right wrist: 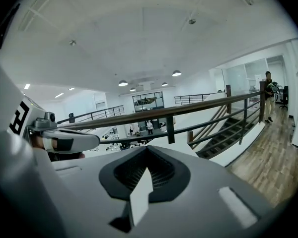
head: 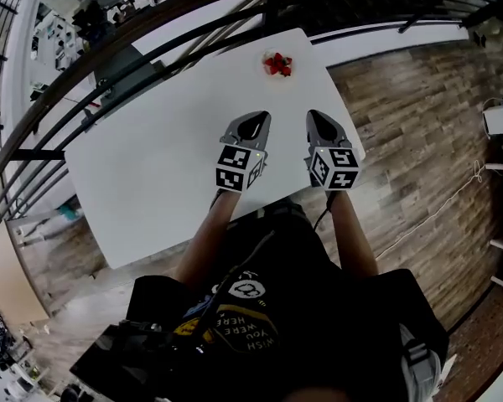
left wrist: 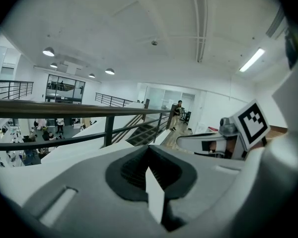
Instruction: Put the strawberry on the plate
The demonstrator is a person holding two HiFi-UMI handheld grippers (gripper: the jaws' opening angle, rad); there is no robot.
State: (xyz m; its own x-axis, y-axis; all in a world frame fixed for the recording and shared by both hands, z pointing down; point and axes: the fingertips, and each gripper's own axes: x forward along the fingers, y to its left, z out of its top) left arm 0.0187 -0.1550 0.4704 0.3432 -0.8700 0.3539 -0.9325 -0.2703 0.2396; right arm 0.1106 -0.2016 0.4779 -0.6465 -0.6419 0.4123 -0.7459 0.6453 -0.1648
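Observation:
Far across the white table (head: 168, 157), red strawberries (head: 277, 64) lie on a small pale plate (head: 267, 56). Both grippers hang side by side over the table's near part, well short of the plate. My left gripper (head: 253, 122) has its jaws together and nothing between them; its own view shows the same closed tip (left wrist: 149, 149). My right gripper (head: 321, 122) is likewise shut and empty, as its own view (right wrist: 148, 151) shows. Both gripper views point out over the railing, so neither shows the plate or the strawberries. Each view catches the other gripper at its side.
A dark metal railing (head: 151, 48) runs behind the table, with a stairwell (right wrist: 223, 138) beyond it. Wooden floor (head: 419, 124) lies to the table's right. A person (left wrist: 178, 114) stands far off in the hall. The table's near edge is just ahead of my body.

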